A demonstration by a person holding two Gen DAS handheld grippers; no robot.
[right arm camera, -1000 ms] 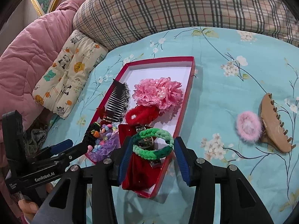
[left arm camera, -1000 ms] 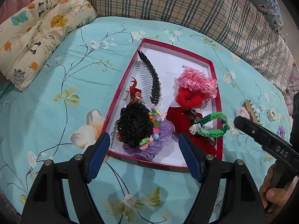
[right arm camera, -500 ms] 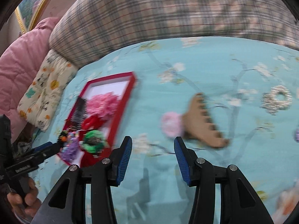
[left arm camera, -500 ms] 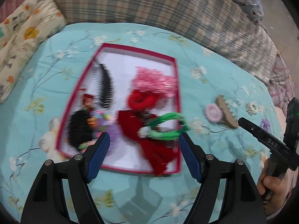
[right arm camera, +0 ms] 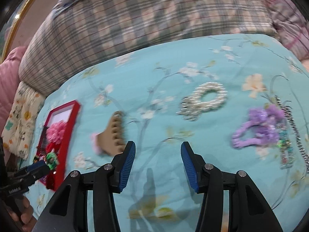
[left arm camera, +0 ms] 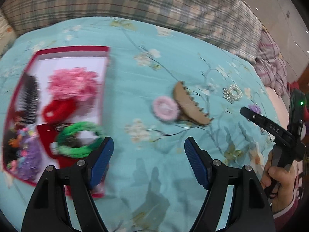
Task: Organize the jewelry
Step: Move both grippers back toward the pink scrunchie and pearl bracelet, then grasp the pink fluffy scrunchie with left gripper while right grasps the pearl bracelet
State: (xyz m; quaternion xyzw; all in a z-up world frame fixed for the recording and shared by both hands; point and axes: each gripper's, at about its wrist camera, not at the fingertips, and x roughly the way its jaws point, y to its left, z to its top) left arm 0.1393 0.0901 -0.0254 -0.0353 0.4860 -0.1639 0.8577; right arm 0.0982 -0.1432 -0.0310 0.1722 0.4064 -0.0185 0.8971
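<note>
A red-rimmed tray (left arm camera: 105, 89) (right arm camera: 73, 116) on the teal bedspread holds a green braided ring (left arm camera: 81, 139), a red scrunchie (left arm camera: 58, 110), a pink ruffled scrunchie (left arm camera: 75, 85) and a black comb (left arm camera: 30, 98). Loose on the spread lie a pink fuzzy tie (left arm camera: 165, 108), a tan claw clip (left arm camera: 190, 105) (right arm camera: 114, 133), a pearl scrunchie (right arm camera: 204, 100) (left arm camera: 232, 93), a purple hair tie (right arm camera: 256, 129) and a silver chain (right arm camera: 293, 127). My left gripper (left arm camera: 148, 158) hovers open over bare spread right of the tray. My right gripper (right arm camera: 157, 164) is empty, its jaws opening, below the pearl scrunchie.
A plaid bolster (right arm camera: 154, 23) runs along the back of the bed. A panda-print cushion (right arm camera: 21, 116) and pink quilt (right arm camera: 7, 77) lie at the left. A hand (left arm camera: 278, 181) holds the right gripper's handle at the left wrist view's right edge.
Both grippers swept right, away from the tray. The green ring, earlier between the right jaws, now lies in the tray. The pearl scrunchie and purple tie came into the right wrist view.
</note>
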